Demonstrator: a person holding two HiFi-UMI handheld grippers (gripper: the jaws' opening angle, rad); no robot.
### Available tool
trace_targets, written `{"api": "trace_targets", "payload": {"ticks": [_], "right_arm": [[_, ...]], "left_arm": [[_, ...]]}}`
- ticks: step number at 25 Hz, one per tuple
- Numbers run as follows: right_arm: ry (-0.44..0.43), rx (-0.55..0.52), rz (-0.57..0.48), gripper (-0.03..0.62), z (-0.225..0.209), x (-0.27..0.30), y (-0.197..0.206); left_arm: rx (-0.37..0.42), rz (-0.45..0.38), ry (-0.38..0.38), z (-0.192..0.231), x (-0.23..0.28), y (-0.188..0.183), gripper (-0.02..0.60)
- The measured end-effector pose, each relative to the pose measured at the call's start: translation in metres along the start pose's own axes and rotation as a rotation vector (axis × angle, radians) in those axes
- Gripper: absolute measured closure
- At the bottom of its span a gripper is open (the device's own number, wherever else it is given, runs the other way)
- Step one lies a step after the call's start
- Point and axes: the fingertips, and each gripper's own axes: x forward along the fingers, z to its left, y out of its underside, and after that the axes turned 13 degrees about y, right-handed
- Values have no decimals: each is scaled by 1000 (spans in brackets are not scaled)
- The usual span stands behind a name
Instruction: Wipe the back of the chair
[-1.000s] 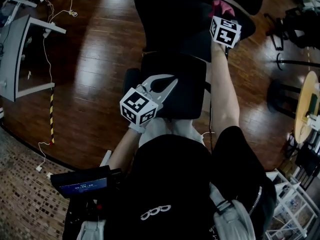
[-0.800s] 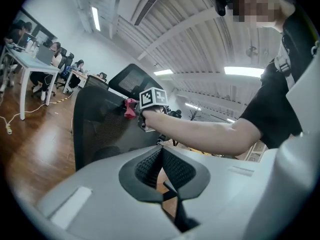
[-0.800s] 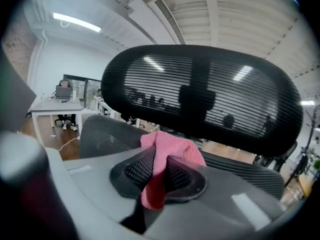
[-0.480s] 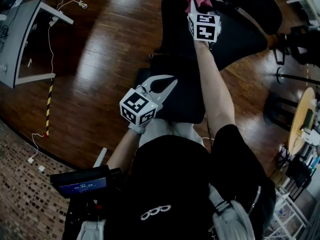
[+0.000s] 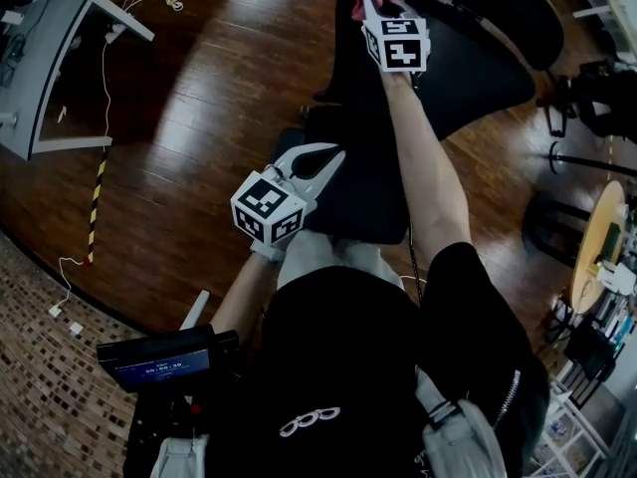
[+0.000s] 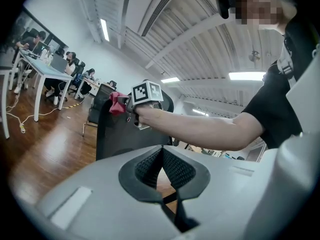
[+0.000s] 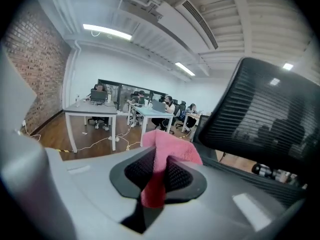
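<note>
The left gripper (image 5: 323, 157) hangs close to the person's chest, tips pressed together on nothing, above a dark part of the chair. At 12 o'clock from it the outstretched right gripper (image 5: 366, 3) is clamped on a pink cloth (image 7: 172, 151), which bulges out past the jaw tips. In the left gripper view the cloth sits at the top edge of the black chair back (image 6: 117, 134), near one upper corner. The wooden floor (image 5: 199, 118) lies open from 9 to 11 o'clock, crossed only by a thin cable (image 5: 100, 98) and a striped strip (image 5: 97, 207). A desk (image 5: 50, 58) stands at 10 o'clock. At 3 o'clock a round table (image 5: 597, 227) is cut off by the frame. From above, the chair's black parts merge, and cloth-to-chair contact cannot be confirmed.
</note>
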Motion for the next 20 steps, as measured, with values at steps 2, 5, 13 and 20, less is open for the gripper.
{"api": "trace_targets", "payload": {"ticks": [2,5,13,20], "right_arm": [[-1,3,-1,556,-6,-19,9],[-1,18,-14,556,-17,-62,24],[-7,42,-27,556,-19,-223,97],[-26,95,-51,556,-21,-386,155]], "left_arm": [[-2,-13,-16,-2,-2,1,591],[7,-30,-31,-9,-2,-2,591],[60,15,-11,-67,1,24,591],[103,53,-1,-141,8,61,591]]}}
